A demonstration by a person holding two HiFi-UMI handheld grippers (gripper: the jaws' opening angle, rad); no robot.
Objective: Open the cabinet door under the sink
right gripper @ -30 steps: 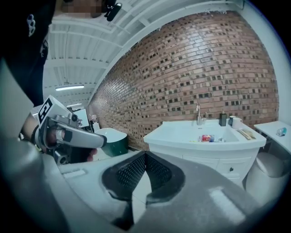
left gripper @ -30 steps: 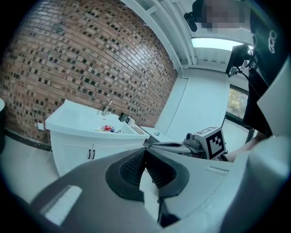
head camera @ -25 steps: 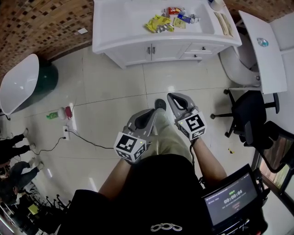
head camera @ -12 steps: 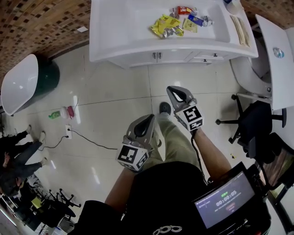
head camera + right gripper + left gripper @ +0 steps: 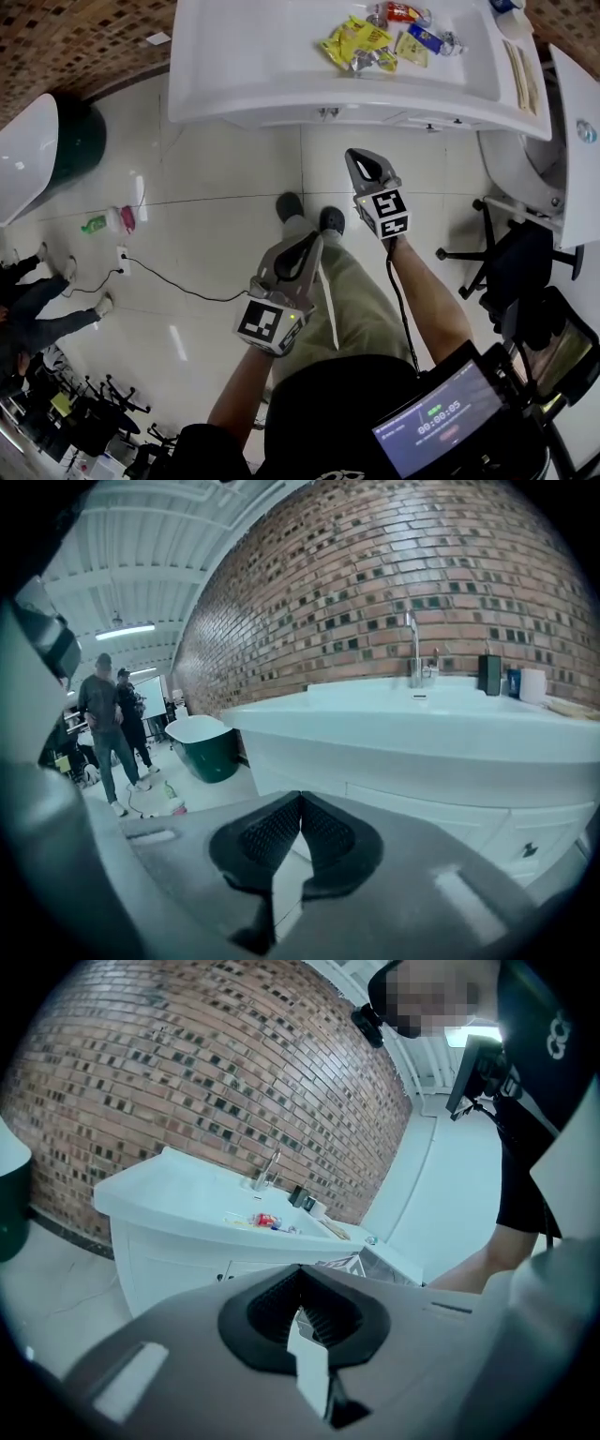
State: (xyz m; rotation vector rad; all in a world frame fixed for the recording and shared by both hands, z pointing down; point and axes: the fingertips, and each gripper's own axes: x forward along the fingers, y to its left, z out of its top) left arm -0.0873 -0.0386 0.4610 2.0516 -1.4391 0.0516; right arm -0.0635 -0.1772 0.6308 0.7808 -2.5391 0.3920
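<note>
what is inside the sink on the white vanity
Lying loose in the sink are yellow wrappers, a red packet and a blue packet. Whatever lies under them is covered.

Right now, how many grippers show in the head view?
2. The left gripper is beside the person's leg; the right gripper is ahead, nearer the sink cabinet. None seems hidden.

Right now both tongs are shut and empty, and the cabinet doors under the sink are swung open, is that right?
No: the cabinet doors under the sink are closed, flush with the cabinet front, as the left gripper view shows. The left tongs and right tongs are indeed shut and empty.
</note>
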